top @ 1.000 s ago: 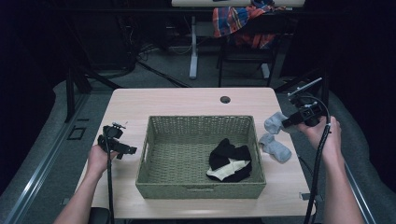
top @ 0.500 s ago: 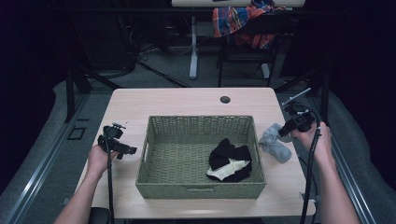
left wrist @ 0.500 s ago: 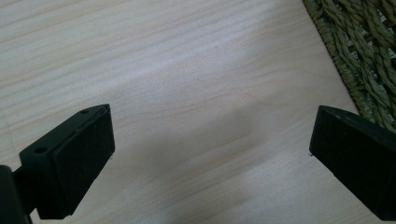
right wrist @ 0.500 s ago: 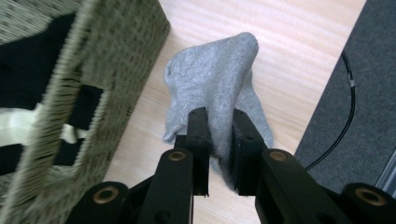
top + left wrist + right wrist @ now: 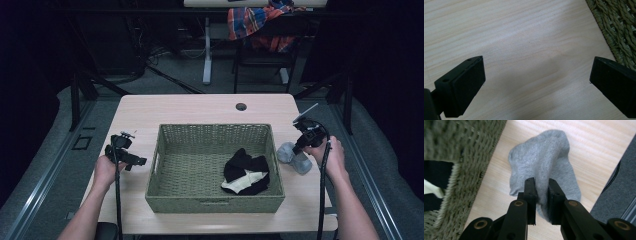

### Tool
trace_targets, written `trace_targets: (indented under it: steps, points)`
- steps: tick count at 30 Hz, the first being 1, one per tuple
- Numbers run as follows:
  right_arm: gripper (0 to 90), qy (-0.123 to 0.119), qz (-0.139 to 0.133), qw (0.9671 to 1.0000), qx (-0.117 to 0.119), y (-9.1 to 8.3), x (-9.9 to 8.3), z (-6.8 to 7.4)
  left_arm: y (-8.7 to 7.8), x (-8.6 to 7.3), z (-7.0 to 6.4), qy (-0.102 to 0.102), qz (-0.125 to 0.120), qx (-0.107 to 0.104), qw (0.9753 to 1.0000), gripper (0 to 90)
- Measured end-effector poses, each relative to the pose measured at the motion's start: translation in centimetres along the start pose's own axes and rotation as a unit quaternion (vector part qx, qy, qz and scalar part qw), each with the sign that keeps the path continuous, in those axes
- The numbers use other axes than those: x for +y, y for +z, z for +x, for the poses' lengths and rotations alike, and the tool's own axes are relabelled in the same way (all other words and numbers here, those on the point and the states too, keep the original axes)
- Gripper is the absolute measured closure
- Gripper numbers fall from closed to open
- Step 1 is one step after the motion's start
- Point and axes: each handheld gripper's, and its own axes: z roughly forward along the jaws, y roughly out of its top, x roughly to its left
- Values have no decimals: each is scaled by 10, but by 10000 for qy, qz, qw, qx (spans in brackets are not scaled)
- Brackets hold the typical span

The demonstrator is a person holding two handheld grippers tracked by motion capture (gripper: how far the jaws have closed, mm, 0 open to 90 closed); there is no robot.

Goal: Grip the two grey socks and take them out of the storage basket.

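Observation:
A grey sock [image 5: 544,160] lies on the wooden table just right of the green woven basket [image 5: 215,134], and my right gripper [image 5: 541,186] is shut on a fold of it. In the high view the grey sock [image 5: 292,156] sits below the right gripper [image 5: 300,145]. Inside the basket lies a bundle of black and cream socks [image 5: 245,172]. My left gripper [image 5: 135,161] rests left of the basket, and in the left gripper view its jaws stand wide open over bare wood, nothing between them [image 5: 536,82].
The basket's wall [image 5: 456,147] rises close to the left of the grey sock, and its corner [image 5: 621,30] is near the left gripper. The table's right edge [image 5: 616,157] drops to dark floor. A grommet hole [image 5: 241,106] sits at the table's back.
My right gripper has come down from above the table's right side with the grey sock, which now rests on the table beside the basket. The left gripper has stayed put.

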Motion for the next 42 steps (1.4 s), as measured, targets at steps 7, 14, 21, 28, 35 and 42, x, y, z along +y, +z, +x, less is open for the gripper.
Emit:
trace_targets:
  steps: [7,14,21,28,35,42]
  points:
    - [799,-17,271,9996,14,18,0,-4,0,0,0,-9,3,3,10000,1]
    - [782,57,434,9990,33,31,-2,-7,1,0,-1,8,23,14,10000,1]
    - [687,61,518,9986,88,38,-2,-10,1,0,-1,11,25,22,10000,1]
    - [290,185,81,9998,71,18,-6,-9,0,0,0,-13,6,18,10000,1]
    - [81,245,-475,9982,272,-15,-27,-9,-2,-1,1,-58,-66,48,9999,1]
    - [17,132,-465,9986,193,-18,-59,-2,-2,1,0,-2,-40,34,10000,1]
